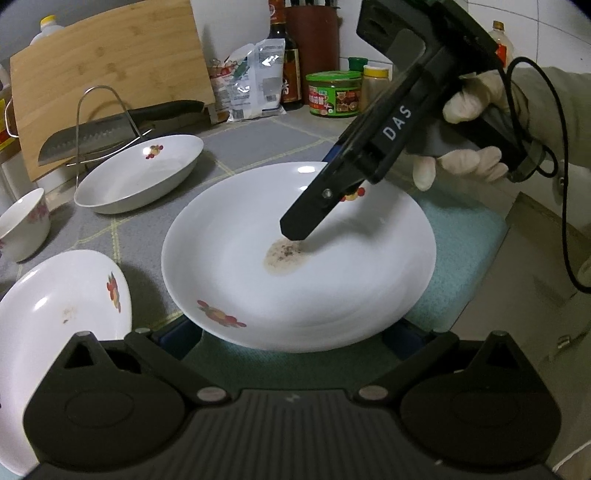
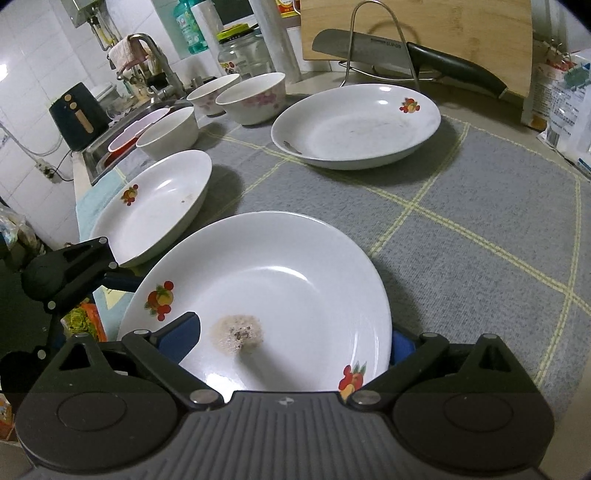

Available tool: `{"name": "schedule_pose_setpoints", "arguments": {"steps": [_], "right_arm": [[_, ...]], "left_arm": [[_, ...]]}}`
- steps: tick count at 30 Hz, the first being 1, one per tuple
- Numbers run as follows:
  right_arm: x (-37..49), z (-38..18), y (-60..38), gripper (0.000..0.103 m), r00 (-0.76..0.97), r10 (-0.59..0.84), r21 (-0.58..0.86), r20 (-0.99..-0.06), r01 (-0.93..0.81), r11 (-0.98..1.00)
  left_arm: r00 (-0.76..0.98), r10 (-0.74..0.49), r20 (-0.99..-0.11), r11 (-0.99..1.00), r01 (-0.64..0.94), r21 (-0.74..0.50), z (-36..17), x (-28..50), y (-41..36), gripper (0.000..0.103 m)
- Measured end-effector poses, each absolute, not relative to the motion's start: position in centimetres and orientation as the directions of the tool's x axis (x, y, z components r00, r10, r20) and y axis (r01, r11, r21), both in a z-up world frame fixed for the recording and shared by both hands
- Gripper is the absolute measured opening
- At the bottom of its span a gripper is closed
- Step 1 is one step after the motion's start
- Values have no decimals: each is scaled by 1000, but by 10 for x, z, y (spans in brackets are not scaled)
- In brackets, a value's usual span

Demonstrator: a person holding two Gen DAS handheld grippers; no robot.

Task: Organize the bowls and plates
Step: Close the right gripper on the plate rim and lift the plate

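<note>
A white plate (image 1: 295, 266) with fruit prints and a brown stain in its middle sits in front of both grippers; it also shows in the right wrist view (image 2: 273, 288). My right gripper (image 2: 295, 347) straddles its near rim, one blue finger (image 2: 181, 336) over the plate's inside and one under the outer edge. In the left wrist view its finger (image 1: 306, 218) reaches into the plate. My left gripper (image 1: 291, 332) is spread, its blue fingertips (image 1: 177, 336) at the plate's near edge. Two more plates (image 2: 155, 206) (image 2: 354, 125) and three bowls (image 2: 251, 98) lie beyond.
A cleaver (image 2: 399, 51) rests on a wire rack before a bamboo cutting board (image 2: 417, 33). Jars, bottles and packets (image 1: 332, 92) line the back wall. A sink (image 2: 118, 144) with a faucet lies at the left. A grey checked mat (image 2: 461, 229) covers the counter.
</note>
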State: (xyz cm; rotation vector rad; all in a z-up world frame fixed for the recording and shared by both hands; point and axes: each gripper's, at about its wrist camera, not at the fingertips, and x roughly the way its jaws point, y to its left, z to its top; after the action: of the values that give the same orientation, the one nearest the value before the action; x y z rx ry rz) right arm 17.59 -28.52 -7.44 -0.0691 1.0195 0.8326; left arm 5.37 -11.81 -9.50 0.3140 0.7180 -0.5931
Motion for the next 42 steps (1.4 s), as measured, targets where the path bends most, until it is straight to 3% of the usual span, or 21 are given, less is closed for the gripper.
{"name": "schedule_pose_setpoints", "arguments": {"steps": [19, 42], "right_arm": [[176, -60, -300, 101, 290, 575, 304, -765, -624, 719], [220, -50, -389, 101, 436, 491, 230, -754, -525, 819]], "left_arm": [[581, -418, -699, 782, 622, 50, -81, 63, -126, 102], [567, -476, -672, 725, 686, 65, -88, 144, -203, 102]]}}
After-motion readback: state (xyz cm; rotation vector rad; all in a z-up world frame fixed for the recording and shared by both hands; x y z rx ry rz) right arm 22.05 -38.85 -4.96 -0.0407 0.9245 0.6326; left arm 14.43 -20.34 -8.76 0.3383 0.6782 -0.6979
